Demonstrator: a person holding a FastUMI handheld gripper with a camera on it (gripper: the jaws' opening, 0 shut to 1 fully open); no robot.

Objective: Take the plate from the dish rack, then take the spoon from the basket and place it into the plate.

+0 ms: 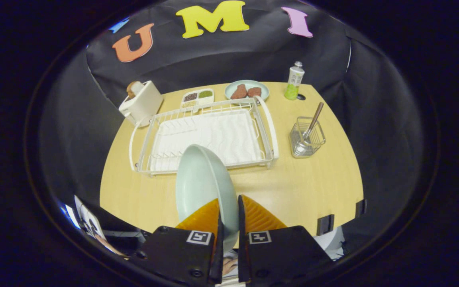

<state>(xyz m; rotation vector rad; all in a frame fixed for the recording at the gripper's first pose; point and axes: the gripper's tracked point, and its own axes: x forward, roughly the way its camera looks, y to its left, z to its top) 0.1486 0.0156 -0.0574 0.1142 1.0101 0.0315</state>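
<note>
The gripper (228, 213) clamps its two orange fingers (203, 217) on the rim of a pale green plate (203, 185), held on edge above the desk (313, 187) near its front edge. Just beyond stands the white dish rack (209, 135) at mid-desk. To its right, a wire basket (306, 139) holds the spoon (314, 119) upright. Along the far edge sit a toaster (142, 101), a bottle (294, 81) and a dish of food (246, 91).

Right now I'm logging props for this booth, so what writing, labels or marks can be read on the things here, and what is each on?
Bottle label: print too small and blurred to read.
Gripper, shut on the plate: square coded markers, no words.
Nothing else legible.
</note>
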